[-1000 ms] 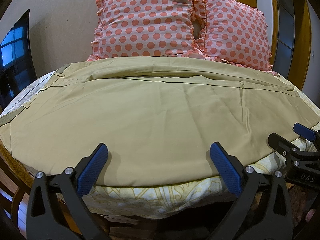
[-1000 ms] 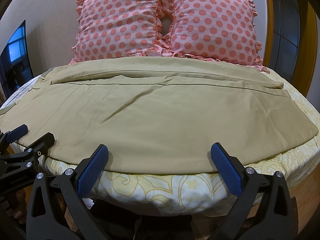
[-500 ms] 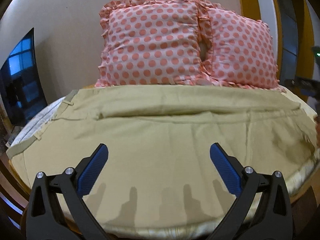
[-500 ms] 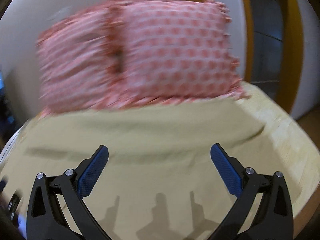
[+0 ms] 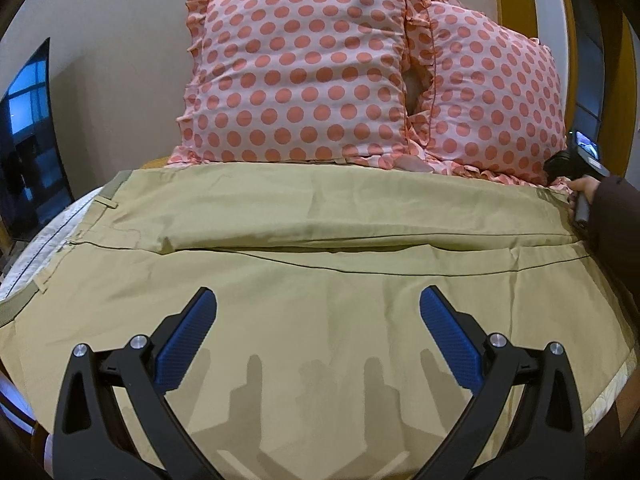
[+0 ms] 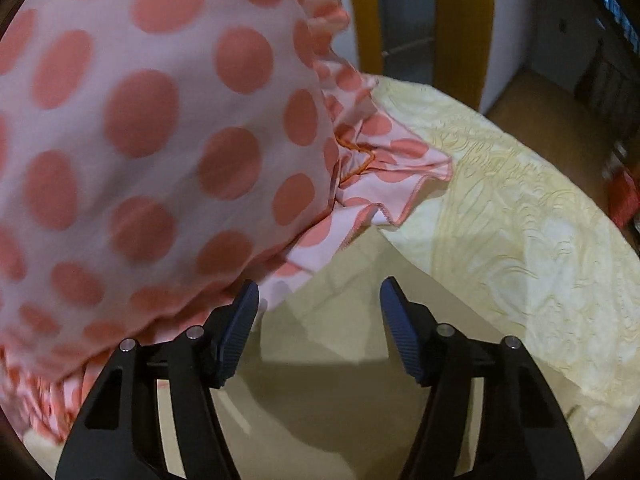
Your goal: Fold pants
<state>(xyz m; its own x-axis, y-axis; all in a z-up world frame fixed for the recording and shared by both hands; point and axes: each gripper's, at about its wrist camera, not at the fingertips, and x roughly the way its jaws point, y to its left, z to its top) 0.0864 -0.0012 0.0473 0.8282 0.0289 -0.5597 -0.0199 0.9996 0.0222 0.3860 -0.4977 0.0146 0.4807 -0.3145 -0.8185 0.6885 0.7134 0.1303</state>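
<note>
Two grippers, left gripper and right gripper, are held open, empty; soft pants are best pinched at the bed's far right corner.

The polka-dot pillows crowd the pants' far edge; the near cloth lies unobstructed.

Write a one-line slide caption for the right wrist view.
Right gripper, jaws open, poised over the far corner of the khaki pants beside a polka-dot pillow on the yellow bedspread.
</note>
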